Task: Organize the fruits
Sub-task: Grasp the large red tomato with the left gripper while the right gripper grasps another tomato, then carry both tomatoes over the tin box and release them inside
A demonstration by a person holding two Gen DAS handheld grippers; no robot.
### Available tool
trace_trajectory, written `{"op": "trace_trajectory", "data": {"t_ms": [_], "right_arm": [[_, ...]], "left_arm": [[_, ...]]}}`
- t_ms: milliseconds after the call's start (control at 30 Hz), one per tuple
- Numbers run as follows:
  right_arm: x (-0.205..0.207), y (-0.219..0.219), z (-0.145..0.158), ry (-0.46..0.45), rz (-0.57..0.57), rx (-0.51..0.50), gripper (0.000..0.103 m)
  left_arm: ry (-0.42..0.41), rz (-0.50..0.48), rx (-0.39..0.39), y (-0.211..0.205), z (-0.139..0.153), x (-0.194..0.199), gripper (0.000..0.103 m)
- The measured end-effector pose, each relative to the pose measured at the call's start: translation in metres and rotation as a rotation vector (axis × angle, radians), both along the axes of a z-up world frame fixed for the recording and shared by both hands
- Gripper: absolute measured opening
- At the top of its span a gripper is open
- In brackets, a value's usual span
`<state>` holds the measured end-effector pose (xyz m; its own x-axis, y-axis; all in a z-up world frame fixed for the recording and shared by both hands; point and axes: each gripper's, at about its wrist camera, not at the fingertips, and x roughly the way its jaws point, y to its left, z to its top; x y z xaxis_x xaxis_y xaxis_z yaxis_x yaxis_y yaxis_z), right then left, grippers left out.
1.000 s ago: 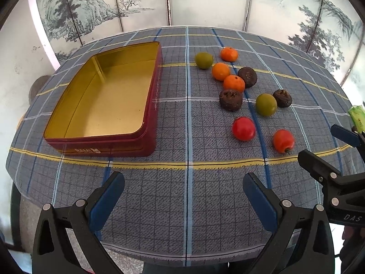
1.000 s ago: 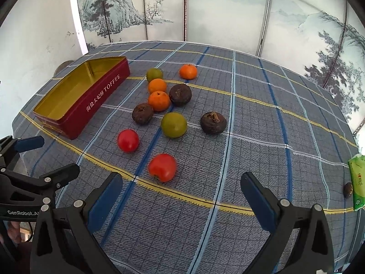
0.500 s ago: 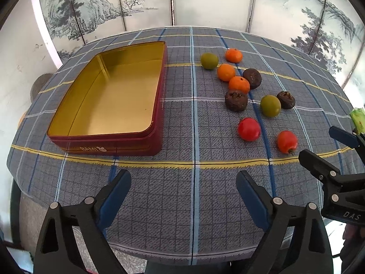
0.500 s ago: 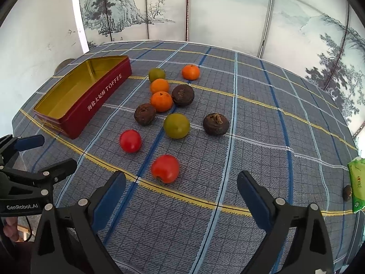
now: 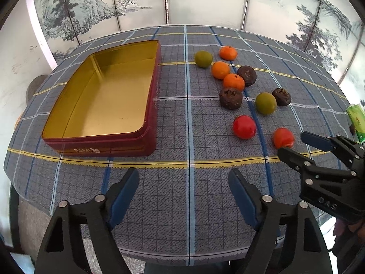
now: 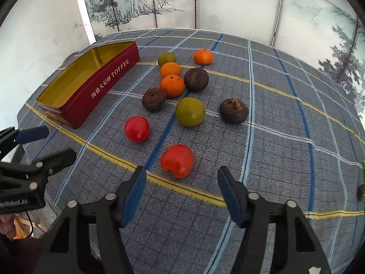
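Ten fruits sit loose on the plaid-clothed surface, all to the right of the tin: three oranges, two green, three dark brown, two red. Nearest my right tongs is a red fruit, lying just beyond the spread fingertips w/ the yellow stripe of the cloth passing under it; a second red fruit lies a bit further left. Behind them come a green fruit and two brown fruits, one on each side of it. Further back, an orange touches a third brown fruit, w/ another orange and a second green fruit beyond, and a lone orange at the far end.

The red toffee tin, lid off, gold inside, holds nothing and stands well apart from the fruit, on the left side of the surface.

My right tongs are released, gripping nothing. My left tongs hang over the near edge of the surface, also released, nothing between the blue pads. A green packet lies at the far right edge.
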<state>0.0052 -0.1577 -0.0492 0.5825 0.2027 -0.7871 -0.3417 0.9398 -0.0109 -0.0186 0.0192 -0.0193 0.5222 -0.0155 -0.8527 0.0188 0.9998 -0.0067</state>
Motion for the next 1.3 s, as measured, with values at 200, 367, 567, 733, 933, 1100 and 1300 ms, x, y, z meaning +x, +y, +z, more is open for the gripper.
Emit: {"op": "trace_trajectory", "data": {"t_ms": [200, 367, 567, 733, 933, 1100, 1300], "right_arm": [[0.011, 0.007, -0.008, 0.005, 0.013, -0.013, 0.040], [0.014, 0.009, -0.013, 0.022, 0.033, -0.001, 0.031], [0.015, 0.000, -0.009, 0.007, 0.014, 0.006, 0.030], [0.023, -0.029, 0.001, -0.013, -0.059, 0.029, 0.030], [0.031, -0.054, 0.002, -0.006, -0.112, 0.049, 0.030], [0.033, -0.060, -0.003, 0.005, -0.120, 0.062, 0.030], [0.036, -0.060, -0.008, 0.020, -0.115, 0.072, 0.030]], "left_arm": [[0.012, -0.019, -0.010, -0.006, -0.002, 0.006, 0.075], [0.016, -0.039, -0.019, -0.013, -0.002, 0.014, 0.074], [0.011, -0.078, -0.042, -0.027, -0.001, 0.026, 0.074], [0.021, -0.121, -0.075, -0.043, -0.004, 0.042, 0.073], [0.065, -0.135, -0.119, -0.056, -0.010, 0.067, 0.055], [0.093, -0.148, -0.122, -0.063, -0.017, 0.079, 0.046], [0.109, -0.146, -0.120, -0.063, -0.024, 0.083, 0.033]]}}
